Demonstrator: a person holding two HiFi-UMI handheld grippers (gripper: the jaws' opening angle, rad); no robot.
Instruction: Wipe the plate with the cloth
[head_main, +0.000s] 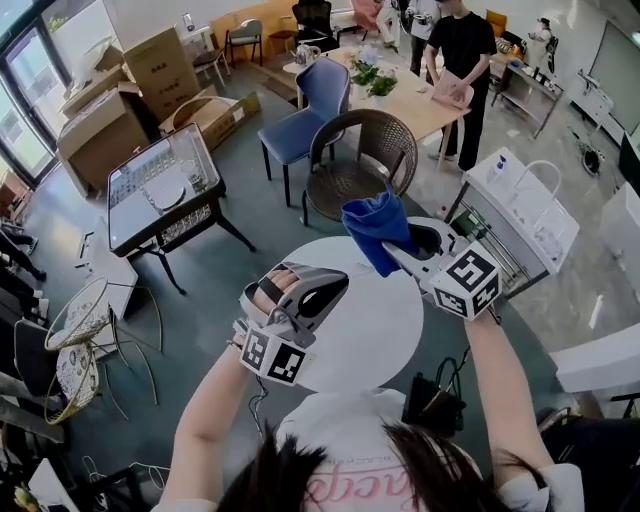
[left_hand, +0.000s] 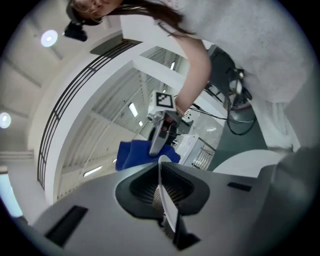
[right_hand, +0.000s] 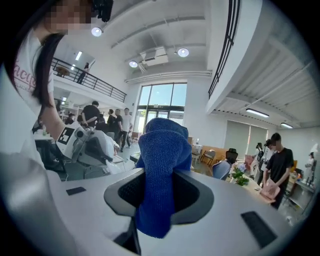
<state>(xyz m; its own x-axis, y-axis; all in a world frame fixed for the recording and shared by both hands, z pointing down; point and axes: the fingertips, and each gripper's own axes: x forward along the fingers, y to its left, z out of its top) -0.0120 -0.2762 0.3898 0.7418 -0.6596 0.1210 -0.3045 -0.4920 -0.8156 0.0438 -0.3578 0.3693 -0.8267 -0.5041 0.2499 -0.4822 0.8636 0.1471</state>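
1. Left gripper (head_main: 338, 287) clamps the plate (head_main: 375, 335) by its rim, held aloft, face free for wiping
2. Right gripper (head_main: 402, 252) bites the blue cloth (head_main: 372, 228), bunched beyond its jaws at the plate's far edge — poised to rub

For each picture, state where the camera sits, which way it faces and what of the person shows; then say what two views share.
Head view: on the head, looking steeply down at the left gripper clamping the plate and the right gripper holding the cloth; hair, forearms show.
Left gripper view: along its jaws, past the plate's edge to the right gripper; forearm, torso.
Right gripper view: along its jaws, past the cloth into the room; shirt.
Shared: both gripper views show the cloth.
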